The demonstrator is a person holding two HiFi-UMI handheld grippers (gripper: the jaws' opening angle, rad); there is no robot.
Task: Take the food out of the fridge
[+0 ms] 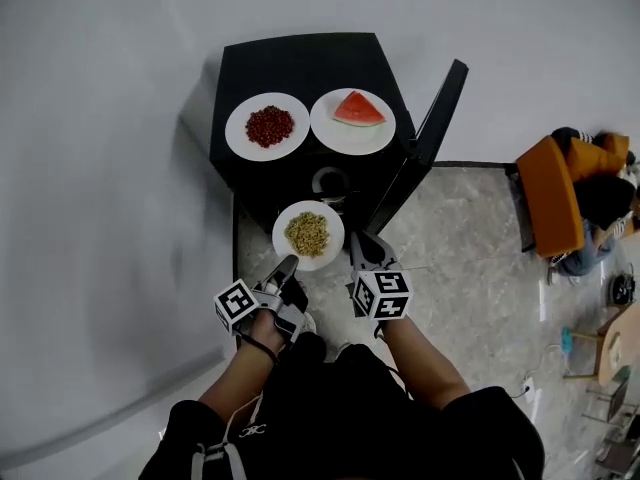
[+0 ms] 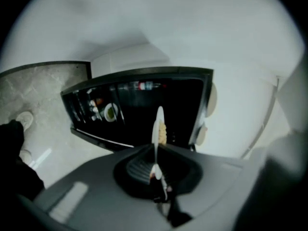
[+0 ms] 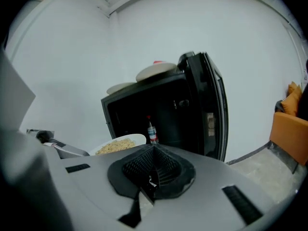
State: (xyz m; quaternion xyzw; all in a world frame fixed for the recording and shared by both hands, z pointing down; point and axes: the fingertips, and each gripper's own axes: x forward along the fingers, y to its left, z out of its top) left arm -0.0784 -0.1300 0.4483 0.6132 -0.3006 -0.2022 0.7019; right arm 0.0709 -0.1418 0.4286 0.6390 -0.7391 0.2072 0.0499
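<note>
Plate (image 1: 285, 218) rim pinched by left claw (image 2: 156, 146) | right claw (image 3: 153, 150) pressed together | fridge door (image 1: 428, 148) open

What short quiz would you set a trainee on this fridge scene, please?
1. True or false: the door of the fridge stands open.
2. What lies on the right-hand plate on top of the fridge? A) a watermelon slice B) bread C) an egg
3. Which hand-held gripper shows the rim of the plate of yellowish food clamped between its jaws?
Key: 1 true; 2 A; 3 the left hand-held gripper.
</note>
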